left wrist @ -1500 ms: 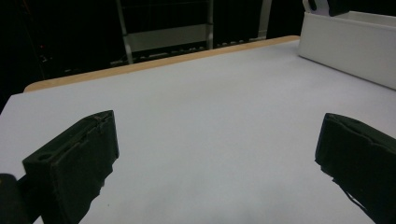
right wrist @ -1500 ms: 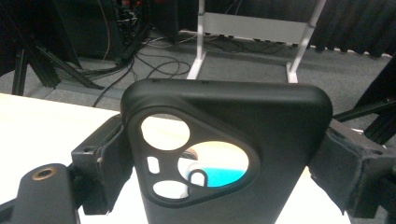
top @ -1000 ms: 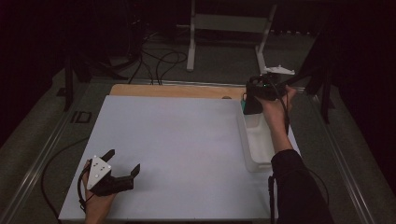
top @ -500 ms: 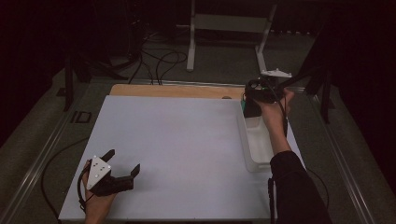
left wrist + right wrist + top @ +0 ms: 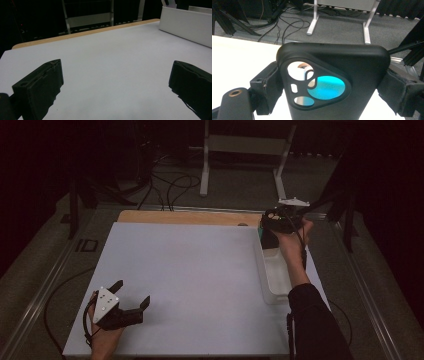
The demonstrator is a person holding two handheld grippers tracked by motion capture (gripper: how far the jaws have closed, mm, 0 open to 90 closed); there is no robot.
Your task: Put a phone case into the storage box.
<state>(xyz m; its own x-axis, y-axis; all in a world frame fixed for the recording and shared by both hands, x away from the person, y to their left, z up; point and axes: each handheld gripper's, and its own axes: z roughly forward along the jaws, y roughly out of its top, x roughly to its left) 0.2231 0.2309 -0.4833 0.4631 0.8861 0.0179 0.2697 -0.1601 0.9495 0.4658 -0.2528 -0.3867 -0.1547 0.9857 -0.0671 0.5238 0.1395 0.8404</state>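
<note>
We see the left gripper (image 5: pixel 131 296) low at the near left, jaws spread wide and nothing between them, gripped by the left hand (image 5: pixel 105 337). The right gripper (image 5: pixel 274 220) is raised at the far right, jaws clamped, right forearm (image 5: pixel 295 265) extended forward.

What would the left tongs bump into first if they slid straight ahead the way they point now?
Probably nothing soon. The left tongs stand open over bare table. Straight ahead lies its far wooden edge, then dark floor beyond. The white bin sits off to one side, likely out of that line, though depth is hard to judge.
</note>
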